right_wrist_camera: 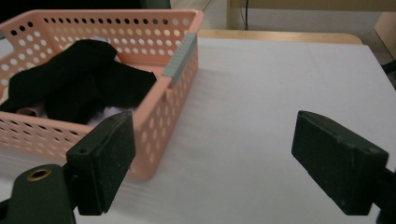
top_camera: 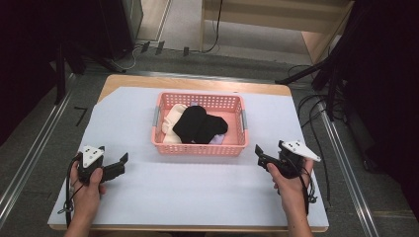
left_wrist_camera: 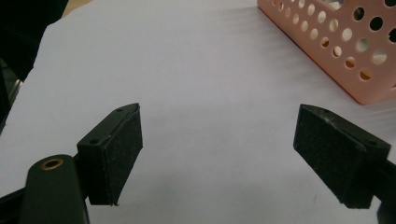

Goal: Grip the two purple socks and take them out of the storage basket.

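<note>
My left tongs (top_camera: pixel 114 167) hang wide apart with nothing between them, low over the white sheet on the table (top_camera: pixel 197 197); my right tongs (top_camera: pixel 261 157) are just as spread and just as empty. Both sit near the front edge, one to each side of the pink basket (top_camera: pixel 237 147), pointing inward and forward toward it.

From the right tongs the basket lies ahead and to the left, its near corner just beside the left pad (right_wrist_camera: pixel 109 156) in the right gripper view. From the left tongs it lies ahead and to the right, a bit farther off, with bare sheet in between. I judge the right hand the nearer of the two.

The basket's long axis runs left to right across the table. Inside it the black socks (top_camera: pixel 198 124) lie heaped on top in the middle, their length slanting across the basket; I count what looks like two, though they overlap. Beneath them lies at least one cream sock (top_camera: pixel 173 118) at the left end and a pale lilac piece (top_camera: pixel 217 140) at the front right. One basket, two tongs.
</note>
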A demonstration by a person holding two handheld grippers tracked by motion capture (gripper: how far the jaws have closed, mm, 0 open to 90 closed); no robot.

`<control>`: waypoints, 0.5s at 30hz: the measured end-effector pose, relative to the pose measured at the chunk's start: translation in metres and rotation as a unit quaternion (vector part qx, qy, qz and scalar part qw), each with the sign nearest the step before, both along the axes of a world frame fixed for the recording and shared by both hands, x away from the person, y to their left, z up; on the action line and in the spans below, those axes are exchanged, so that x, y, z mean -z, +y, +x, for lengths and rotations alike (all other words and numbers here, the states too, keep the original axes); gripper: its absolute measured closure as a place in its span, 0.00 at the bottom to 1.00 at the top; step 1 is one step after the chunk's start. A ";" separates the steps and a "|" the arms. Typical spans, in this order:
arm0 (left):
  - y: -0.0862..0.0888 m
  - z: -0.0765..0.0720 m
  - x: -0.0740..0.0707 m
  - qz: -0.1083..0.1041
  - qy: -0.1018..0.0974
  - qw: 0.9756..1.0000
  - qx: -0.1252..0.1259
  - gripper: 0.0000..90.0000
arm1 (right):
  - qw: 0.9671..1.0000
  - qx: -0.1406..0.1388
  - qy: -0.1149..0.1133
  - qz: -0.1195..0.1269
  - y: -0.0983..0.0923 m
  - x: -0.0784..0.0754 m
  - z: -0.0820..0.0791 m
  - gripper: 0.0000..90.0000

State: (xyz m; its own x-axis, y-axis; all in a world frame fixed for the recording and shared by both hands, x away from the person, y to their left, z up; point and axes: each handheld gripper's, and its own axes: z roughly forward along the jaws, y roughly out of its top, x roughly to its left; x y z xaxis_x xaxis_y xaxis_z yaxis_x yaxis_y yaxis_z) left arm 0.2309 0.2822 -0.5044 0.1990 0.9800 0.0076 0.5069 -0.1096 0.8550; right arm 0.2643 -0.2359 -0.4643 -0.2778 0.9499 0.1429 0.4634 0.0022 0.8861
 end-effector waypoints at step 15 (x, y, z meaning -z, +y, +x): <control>0.000 0.000 0.000 0.001 0.001 1.000 0.001 0.18 | 0.998 -0.052 -0.006 0.015 0.053 -0.029 0.031 0.15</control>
